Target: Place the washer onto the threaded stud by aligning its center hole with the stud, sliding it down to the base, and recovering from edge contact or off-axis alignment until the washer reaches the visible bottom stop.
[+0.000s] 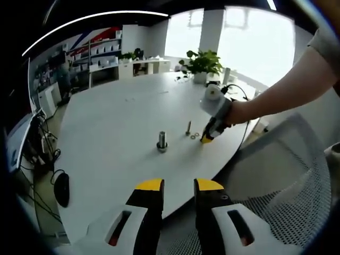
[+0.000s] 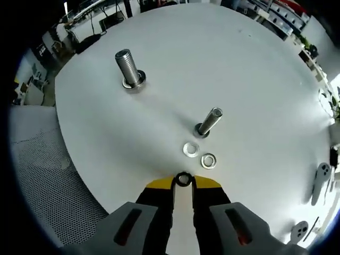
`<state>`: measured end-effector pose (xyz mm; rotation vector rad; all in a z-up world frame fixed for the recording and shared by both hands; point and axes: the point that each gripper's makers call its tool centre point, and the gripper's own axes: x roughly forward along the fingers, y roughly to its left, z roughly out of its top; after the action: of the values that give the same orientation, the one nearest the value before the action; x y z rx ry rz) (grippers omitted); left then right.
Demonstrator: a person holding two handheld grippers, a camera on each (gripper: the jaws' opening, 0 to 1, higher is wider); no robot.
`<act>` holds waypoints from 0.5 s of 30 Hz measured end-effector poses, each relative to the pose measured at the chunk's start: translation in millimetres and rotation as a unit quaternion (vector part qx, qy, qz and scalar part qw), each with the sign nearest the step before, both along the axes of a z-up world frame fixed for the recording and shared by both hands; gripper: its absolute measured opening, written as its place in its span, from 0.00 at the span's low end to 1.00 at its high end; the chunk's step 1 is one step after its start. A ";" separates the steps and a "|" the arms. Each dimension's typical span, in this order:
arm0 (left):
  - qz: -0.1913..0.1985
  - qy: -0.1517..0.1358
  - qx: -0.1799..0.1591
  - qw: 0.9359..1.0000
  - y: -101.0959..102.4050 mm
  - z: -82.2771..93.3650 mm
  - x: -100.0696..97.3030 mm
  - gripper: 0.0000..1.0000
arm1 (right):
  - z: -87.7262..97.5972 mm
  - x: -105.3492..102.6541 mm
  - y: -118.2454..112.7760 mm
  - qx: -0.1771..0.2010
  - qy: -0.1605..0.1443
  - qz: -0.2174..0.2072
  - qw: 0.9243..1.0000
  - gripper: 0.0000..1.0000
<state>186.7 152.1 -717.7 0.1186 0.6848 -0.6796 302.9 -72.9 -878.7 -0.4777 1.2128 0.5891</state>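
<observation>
My right gripper (image 2: 184, 183) is shut on a small dark washer (image 2: 184, 178), pinched between its yellow tips just above the white table (image 2: 255, 79). Two silver washers (image 2: 190, 149) (image 2: 208, 160) lie flat just ahead of it. Beyond them stands a thin threaded stud (image 2: 209, 121). A thicker threaded stud (image 2: 129, 68) with a ring at its base stands farther off to the left. In the left gripper view, the right gripper (image 1: 207, 138), held by a hand, touches down beside the thin stud (image 1: 188, 127) and the thick stud (image 1: 162, 141). My left gripper (image 1: 179, 186) hangs open and empty near the table's edge.
A grey mesh chair (image 1: 287, 175) stands at the table's near edge. A potted plant (image 1: 202, 65) sits at the far side. White controllers (image 2: 320, 183) lie near the right edge. A black mouse (image 1: 61, 188) and cables lie on the floor to the left.
</observation>
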 end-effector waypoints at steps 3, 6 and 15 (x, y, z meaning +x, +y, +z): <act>-0.003 0.000 0.000 1.000 -0.8 -0.2 -0.1 0.20 | -0.3 -0.6 0.1 -0.002 0.001 0.001 1.000 0.15; -0.006 0.004 0.003 1.000 -1.1 -1.8 -1.4 0.20 | -0.8 -0.1 -1.0 0.007 -0.012 -0.014 1.000 0.15; -0.006 0.007 0.002 1.000 -0.3 -2.4 -1.8 0.20 | 1.4 -1.2 0.7 0.028 -0.029 -0.034 0.999 0.15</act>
<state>184.8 151.8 -720.0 0.1217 0.6988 -0.6906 301.7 -72.2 -877.2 -0.4011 1.1501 0.5461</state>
